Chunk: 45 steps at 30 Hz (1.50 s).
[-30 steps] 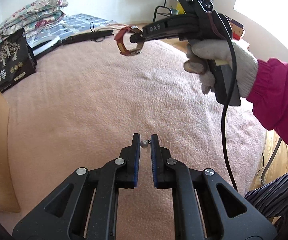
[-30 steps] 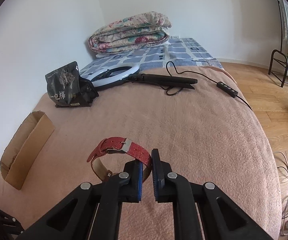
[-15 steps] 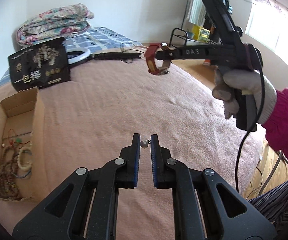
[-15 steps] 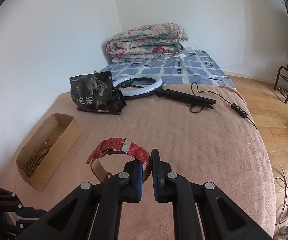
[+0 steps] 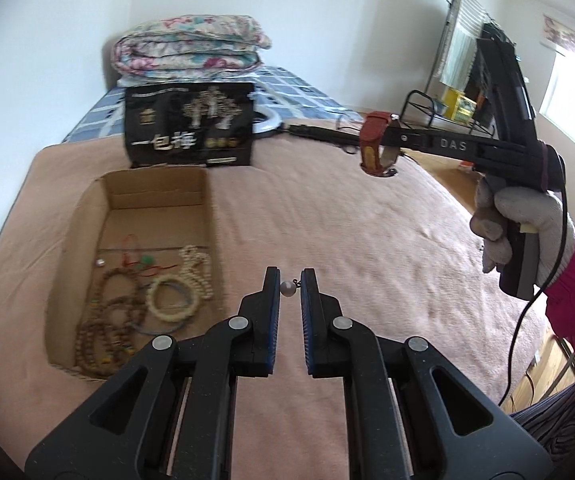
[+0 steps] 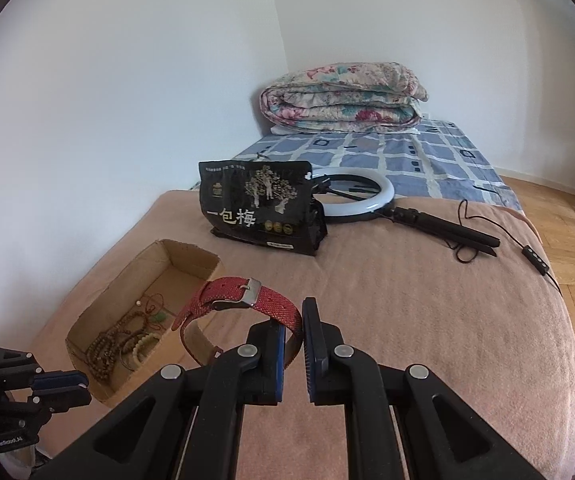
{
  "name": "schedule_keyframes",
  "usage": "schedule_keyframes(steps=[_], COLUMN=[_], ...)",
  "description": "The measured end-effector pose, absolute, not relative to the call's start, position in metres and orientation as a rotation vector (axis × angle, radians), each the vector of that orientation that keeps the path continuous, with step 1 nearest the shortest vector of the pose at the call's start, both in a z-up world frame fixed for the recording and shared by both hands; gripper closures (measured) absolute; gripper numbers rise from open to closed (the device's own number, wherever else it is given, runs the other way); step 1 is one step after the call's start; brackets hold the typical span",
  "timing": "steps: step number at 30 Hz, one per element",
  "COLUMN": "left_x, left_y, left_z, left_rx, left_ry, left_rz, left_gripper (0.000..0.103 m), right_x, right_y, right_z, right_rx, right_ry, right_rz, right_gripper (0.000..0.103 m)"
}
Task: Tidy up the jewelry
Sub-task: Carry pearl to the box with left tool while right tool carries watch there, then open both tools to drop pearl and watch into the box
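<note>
My left gripper (image 5: 290, 286) is shut on a small grey pearl earring (image 5: 287, 288), held above the pink blanket just right of an open cardboard box (image 5: 87, 208). The box holds several bead bracelets and necklaces (image 5: 143, 296). My right gripper (image 6: 294, 322) is shut on a red woven watch strap (image 6: 239, 300) and holds it in the air to the right of the box (image 6: 127, 276). In the left wrist view the right gripper (image 5: 391, 138) and the watch (image 5: 373, 144) hang high at the right.
A black snack bag (image 6: 261, 206) stands behind the box. A ring light (image 6: 361, 198) with its stand and cable lies further back. A folded floral quilt (image 6: 343, 98) sits by the wall. The bed edge and wooden floor (image 6: 567, 216) are at right.
Both grippers swung left toward the box, which has come fully into both views. Each still holds its item: earring in the left, watch in the right.
</note>
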<state>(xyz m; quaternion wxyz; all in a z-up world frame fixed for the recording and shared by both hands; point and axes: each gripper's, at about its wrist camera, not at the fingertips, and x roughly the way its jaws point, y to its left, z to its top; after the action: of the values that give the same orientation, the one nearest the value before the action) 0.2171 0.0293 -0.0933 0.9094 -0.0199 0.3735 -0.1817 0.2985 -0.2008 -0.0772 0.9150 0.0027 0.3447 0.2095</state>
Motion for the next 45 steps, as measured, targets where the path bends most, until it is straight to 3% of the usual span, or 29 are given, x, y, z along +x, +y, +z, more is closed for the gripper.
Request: schedule_keyframes(steps=[12, 34, 36, 40, 41, 45], left_x=[0.239, 0.244, 0.244, 0.245, 0.245, 0.243], left_y=[0.100, 0.109, 0.110, 0.112, 0.111, 0.111], left_z=[-0.101, -0.112, -0.111, -0.111, -0.111, -0.111], left_rx=[-0.059, -0.034, -0.035, -0.036, -0.032, -0.028], left_ry=[0.791, 0.814, 0.815, 0.818, 0.818, 0.807], left_rz=[-0.221, -0.184, -0.175, -0.162, -0.158, -0.147], left_gripper=[0.095, 0.095, 0.095, 0.094, 0.094, 0.063], right_x=[0.328, 0.362, 0.361, 0.361, 0.360, 0.359], right_y=[-0.119, -0.047, -0.044, -0.043, -0.042, -0.043], right_z=[-0.088, -0.126, -0.127, -0.128, -0.128, -0.128], right_rx=[-0.012, -0.002, -0.002, 0.021, 0.014, 0.020], right_ry=[0.713, 0.777, 0.779, 0.793, 0.792, 0.800], right_rz=[0.531, 0.623, 0.625, 0.636, 0.628, 0.625], right_gripper=[0.097, 0.097, 0.095, 0.077, 0.076, 0.074])
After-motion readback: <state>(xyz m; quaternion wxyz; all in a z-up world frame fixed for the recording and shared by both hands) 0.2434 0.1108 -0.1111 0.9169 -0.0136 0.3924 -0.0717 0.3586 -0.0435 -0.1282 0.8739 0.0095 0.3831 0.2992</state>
